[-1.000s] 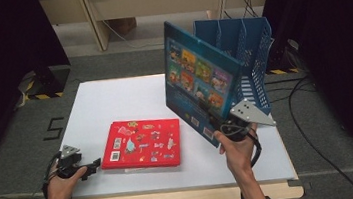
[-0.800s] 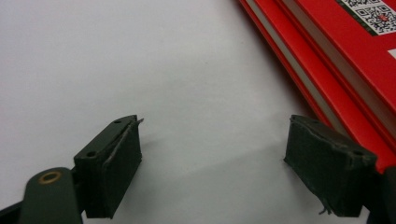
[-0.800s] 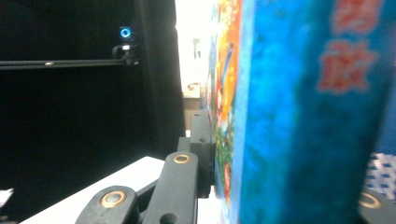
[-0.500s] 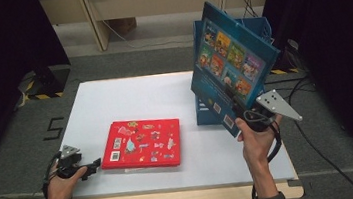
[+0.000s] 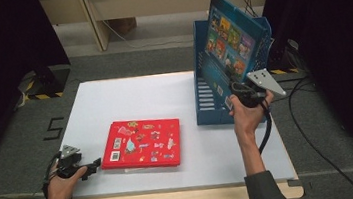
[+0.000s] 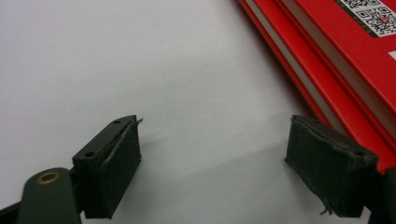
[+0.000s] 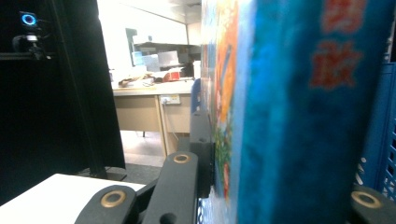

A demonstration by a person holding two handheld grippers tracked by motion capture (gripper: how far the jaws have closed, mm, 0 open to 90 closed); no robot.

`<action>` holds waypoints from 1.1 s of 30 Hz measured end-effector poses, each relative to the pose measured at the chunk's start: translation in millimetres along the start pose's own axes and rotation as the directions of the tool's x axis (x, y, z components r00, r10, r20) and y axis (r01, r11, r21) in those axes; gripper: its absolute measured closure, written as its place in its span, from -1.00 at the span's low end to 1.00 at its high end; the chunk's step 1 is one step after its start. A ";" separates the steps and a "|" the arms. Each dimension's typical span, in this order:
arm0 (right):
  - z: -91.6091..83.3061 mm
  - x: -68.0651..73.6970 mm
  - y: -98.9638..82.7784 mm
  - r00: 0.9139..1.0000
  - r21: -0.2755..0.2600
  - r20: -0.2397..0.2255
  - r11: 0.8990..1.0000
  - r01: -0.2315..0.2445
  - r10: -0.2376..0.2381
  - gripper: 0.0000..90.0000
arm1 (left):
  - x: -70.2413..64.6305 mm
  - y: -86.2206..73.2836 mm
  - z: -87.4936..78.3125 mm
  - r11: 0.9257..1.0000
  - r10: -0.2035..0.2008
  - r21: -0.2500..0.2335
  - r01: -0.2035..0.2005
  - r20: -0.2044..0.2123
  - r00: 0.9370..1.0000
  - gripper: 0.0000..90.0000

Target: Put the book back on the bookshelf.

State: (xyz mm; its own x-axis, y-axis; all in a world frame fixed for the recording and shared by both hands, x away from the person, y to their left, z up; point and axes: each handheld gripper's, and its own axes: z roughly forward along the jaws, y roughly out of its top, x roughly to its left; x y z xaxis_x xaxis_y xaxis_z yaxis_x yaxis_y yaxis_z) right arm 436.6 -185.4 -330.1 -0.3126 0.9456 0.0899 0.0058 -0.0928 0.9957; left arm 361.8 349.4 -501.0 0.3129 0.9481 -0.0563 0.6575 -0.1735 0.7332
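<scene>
My right gripper (image 5: 239,94) is shut on the lower corner of a blue picture book (image 5: 231,43), which it holds upright and tilted. The book sits at the blue slotted rack (image 5: 208,98) by the table's right edge, and its lower edge is hidden behind the rack wall and the hand. In the right gripper view the blue picture book (image 7: 289,116) stands between the jaws, with one finger (image 7: 201,149) pressed on its cover. A red book (image 5: 141,142) lies flat on the white table (image 5: 139,96). My left gripper (image 5: 91,168) rests open just left of it, and the red book (image 6: 345,51) lies beside its right pad.
The rack has several upright dividers. Cables run over the floor to the right of the table. A cabinet and wall sockets stand at the back. Bare white tabletop stretches between the red book and the rack.
My right hand has carried the blue book right and back, from above the table's middle to the rack. The left hand and the red book have stayed put.
</scene>
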 end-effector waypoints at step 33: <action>104.4 28.3 -46.5 0.985 0.066 0.174 0.998 -0.001 -0.011 0.82 | 0.1 -0.1 -0.4 1.000 -0.003 -0.001 0.003 0.004 1.000 -0.62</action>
State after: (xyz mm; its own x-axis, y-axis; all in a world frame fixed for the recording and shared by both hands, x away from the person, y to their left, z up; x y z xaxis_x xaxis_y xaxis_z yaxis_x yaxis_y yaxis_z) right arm 526.6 -121.8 -371.4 -0.1424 0.9864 0.0819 0.0687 -0.0727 0.9950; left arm 361.4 349.6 -500.8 0.3135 0.9476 -0.0614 0.6579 -0.1701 0.7337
